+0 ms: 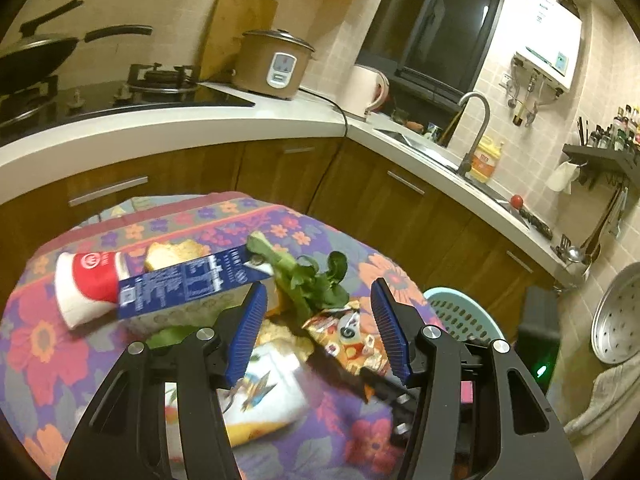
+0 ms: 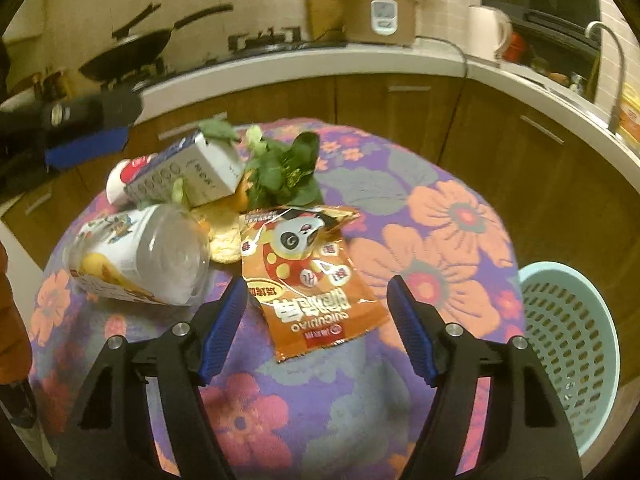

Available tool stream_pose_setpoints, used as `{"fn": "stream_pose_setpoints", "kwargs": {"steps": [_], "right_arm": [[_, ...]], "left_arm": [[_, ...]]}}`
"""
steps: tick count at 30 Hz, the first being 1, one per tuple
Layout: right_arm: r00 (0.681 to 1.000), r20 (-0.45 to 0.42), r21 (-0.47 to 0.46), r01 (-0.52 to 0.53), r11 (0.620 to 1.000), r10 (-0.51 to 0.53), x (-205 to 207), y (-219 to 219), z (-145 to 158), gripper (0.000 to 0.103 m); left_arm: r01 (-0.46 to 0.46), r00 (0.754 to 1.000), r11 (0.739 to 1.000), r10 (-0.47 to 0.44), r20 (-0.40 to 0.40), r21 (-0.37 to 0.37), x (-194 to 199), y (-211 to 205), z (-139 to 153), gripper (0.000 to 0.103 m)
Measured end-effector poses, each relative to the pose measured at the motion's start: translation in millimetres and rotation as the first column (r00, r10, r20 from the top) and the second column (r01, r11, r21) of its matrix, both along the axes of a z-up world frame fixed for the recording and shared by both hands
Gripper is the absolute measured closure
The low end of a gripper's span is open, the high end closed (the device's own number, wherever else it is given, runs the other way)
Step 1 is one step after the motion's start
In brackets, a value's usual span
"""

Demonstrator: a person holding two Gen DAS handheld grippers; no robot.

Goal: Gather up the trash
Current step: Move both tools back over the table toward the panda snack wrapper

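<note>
Trash lies heaped on a round table with a flowered cloth point(image 2: 440, 208). An orange snack bag point(image 2: 308, 276) lies flat nearest me, and my right gripper point(image 2: 316, 320) is open, its jaws either side of the bag's near end. Behind are a clear plastic cup point(image 2: 140, 256) on its side, a blue-and-white carton point(image 2: 192, 172), a red-and-white tube point(image 2: 124, 176), green leaves point(image 2: 284, 172) and peel. My left gripper point(image 1: 318, 328) is open above the pile, over the snack bag point(image 1: 352, 340) and cup point(image 1: 264, 392), beside the carton point(image 1: 184, 284) and leaves point(image 1: 312, 280).
A pale blue perforated basket point(image 2: 572, 336) stands on the floor right of the table; it also shows in the left wrist view point(image 1: 460, 312). Wooden cabinets point(image 1: 280, 168) and a white counter with stove, rice cooker point(image 1: 276, 64), kettle and sink curve behind.
</note>
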State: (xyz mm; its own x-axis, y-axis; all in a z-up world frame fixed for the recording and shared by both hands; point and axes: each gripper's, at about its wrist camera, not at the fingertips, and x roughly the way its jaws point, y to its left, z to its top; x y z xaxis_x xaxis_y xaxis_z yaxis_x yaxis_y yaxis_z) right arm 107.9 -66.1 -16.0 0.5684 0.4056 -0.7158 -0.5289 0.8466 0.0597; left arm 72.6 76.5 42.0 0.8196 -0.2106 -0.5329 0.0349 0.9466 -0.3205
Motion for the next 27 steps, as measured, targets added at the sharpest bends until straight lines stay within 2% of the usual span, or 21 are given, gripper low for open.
{"fn": "stream_pose_setpoints", "kwargs": {"steps": [4, 6, 8, 9, 10, 12, 14, 17, 19, 24, 25, 26, 27], "right_arm": [[0.999, -0.05, -0.013, -0.013, 1.0, 0.012, 9, 5, -8, 0.035], [0.996, -0.087, -0.007, -0.002, 1.0, 0.001, 15, 3, -13, 0.035], [0.992, -0.124, -0.005, 0.008, 1.0, -0.008, 21, 1, -17, 0.056], [0.992, -0.129, 0.008, 0.003, 1.0, -0.002, 21, 0, -17, 0.059], [0.991, -0.135, 0.018, -0.004, 1.0, 0.006, 21, -1, -17, 0.068], [0.99, -0.138, 0.017, -0.008, 1.0, 0.01, 21, -1, -17, 0.074], [0.989, -0.147, 0.021, 0.01, 1.0, -0.007, 22, -7, -17, 0.089], [0.981, -0.192, 0.09, 0.046, 0.995, -0.028, 27, -27, -17, 0.101], [0.98, -0.194, 0.106, 0.07, 0.992, -0.048, 28, -41, -15, 0.102], [0.978, -0.204, 0.17, 0.065, 0.983, -0.029, 28, -68, -11, 0.099], [0.975, -0.221, 0.18, 0.062, 0.982, -0.021, 32, -70, -11, 0.088], [0.973, -0.229, 0.181, 0.059, 0.982, -0.016, 35, -70, -11, 0.059], [0.974, -0.226, 0.178, 0.057, 0.982, -0.016, 37, -70, -11, 0.037]], "left_arm": [[0.025, 0.998, 0.998, -0.022, -0.053, 0.054, 23, -20, -6, 0.05], [0.04, 0.996, 0.998, -0.036, -0.084, 0.05, 37, -27, -12, 0.051], [0.031, 0.994, 0.999, -0.027, -0.108, 0.034, 47, -28, -16, 0.051], [0.023, 0.993, 1.0, -0.021, -0.116, 0.016, 51, -26, -18, 0.051], [0.018, 0.992, 1.0, -0.017, -0.122, 0.005, 54, -24, -20, 0.051], [0.006, 0.991, 1.0, -0.006, -0.137, 0.0, 59, -24, -23, 0.051], [0.0, 0.988, 1.0, 0.001, -0.157, 0.012, 66, -28, -25, 0.051], [-0.006, 0.983, 0.999, 0.012, -0.181, 0.035, 76, -37, -27, 0.051], [-0.019, 0.981, 0.998, 0.03, -0.191, 0.058, 83, -41, -29, 0.05], [-0.068, 0.969, 0.994, 0.087, -0.229, 0.089, 97, -42, -42, 0.049], [-0.081, 0.968, 0.992, 0.1, -0.231, 0.092, 97, -41, -43, 0.049], [-0.088, 0.969, 0.992, 0.106, -0.225, 0.088, 95, -40, -43, 0.049], [-0.097, 0.97, 0.992, 0.111, -0.215, 0.078, 93, -37, -42, 0.049]]}}
